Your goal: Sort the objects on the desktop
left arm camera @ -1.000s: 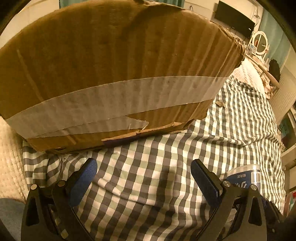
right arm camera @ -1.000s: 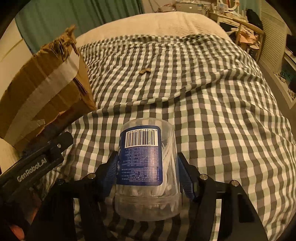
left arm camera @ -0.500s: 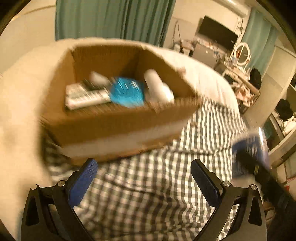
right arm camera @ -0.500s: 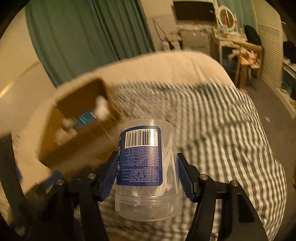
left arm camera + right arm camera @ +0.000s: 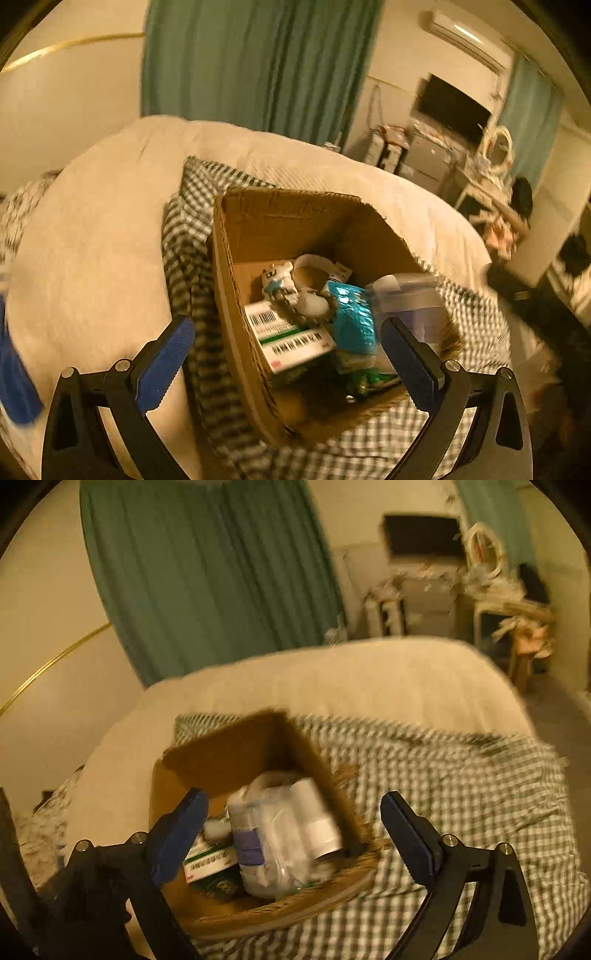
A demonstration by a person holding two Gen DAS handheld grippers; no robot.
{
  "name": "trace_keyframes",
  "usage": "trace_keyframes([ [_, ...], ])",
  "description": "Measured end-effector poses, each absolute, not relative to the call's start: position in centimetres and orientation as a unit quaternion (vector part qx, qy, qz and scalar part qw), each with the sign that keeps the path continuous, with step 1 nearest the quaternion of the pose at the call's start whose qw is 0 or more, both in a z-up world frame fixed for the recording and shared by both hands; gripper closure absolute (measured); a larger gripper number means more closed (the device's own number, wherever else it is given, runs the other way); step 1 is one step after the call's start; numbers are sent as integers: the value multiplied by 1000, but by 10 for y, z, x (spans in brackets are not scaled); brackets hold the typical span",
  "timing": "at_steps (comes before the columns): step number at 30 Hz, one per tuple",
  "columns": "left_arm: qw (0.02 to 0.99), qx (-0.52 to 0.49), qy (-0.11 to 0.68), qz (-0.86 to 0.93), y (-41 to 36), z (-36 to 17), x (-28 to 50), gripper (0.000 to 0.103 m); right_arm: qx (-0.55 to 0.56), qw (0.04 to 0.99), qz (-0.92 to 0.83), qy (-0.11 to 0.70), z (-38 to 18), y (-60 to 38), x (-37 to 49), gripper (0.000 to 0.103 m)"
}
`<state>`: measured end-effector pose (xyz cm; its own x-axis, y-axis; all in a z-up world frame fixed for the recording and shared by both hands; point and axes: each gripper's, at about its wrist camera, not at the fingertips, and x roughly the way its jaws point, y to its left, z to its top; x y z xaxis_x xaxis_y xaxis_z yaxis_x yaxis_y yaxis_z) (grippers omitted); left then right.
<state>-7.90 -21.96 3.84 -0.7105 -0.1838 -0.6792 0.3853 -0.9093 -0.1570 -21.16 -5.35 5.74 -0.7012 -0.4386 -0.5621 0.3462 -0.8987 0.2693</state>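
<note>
An open cardboard box (image 5: pixel 280 221) sits on the checked cloth (image 5: pixel 184 266), and I look down into it. Inside lie white barcode cartons (image 5: pixel 291 339), a teal packet (image 5: pixel 354 321), a small white toy (image 5: pixel 277 280) and a tape roll (image 5: pixel 314 264). The clear tub with a blue label (image 5: pixel 410 302) lies blurred at the box's right side. In the right wrist view the same tub (image 5: pixel 266 842) rests among the contents, beside a white cylinder (image 5: pixel 314 823). My right gripper (image 5: pixel 293 836) is open above the box (image 5: pixel 229 760) with nothing between its fingers. My left gripper (image 5: pixel 288 360) is open over the box too.
The box stands on a bed with a cream quilt (image 5: pixel 92 240) under the checked cloth (image 5: pixel 461 775). Green curtains (image 5: pixel 207 576) hang behind. A cluttered desk (image 5: pixel 509 605) and a dark screen (image 5: pixel 454 107) stand at the far right. A blurred blue shape (image 5: pixel 14 369) shows at the left edge.
Both grippers rose from the cloth to above the box. The right gripper opened and let go of the clear tub, which now lies in the box.
</note>
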Motion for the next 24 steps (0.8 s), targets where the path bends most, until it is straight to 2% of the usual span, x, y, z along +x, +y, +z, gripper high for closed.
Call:
trace_keyframes([
  [2,159,343,107,-920,-215,35,-82,0,318,213,-921,-74,61,-46,-201,8],
  [4,138,349,96,-922,-208,31,-81,0,320,189,-926,-63,59,-32,-184,3],
  [10,72,383,171,-905,-183,2,-65,0,338,85,-937,-13,18,6,-133,0],
  [17,73,383,135,-911,-156,-1,-51,0,374,80,-923,-35,-2,18,-128,0],
  [24,92,373,96,-918,-144,1,-53,0,386,75,-919,4,-11,-1,-134,0],
])
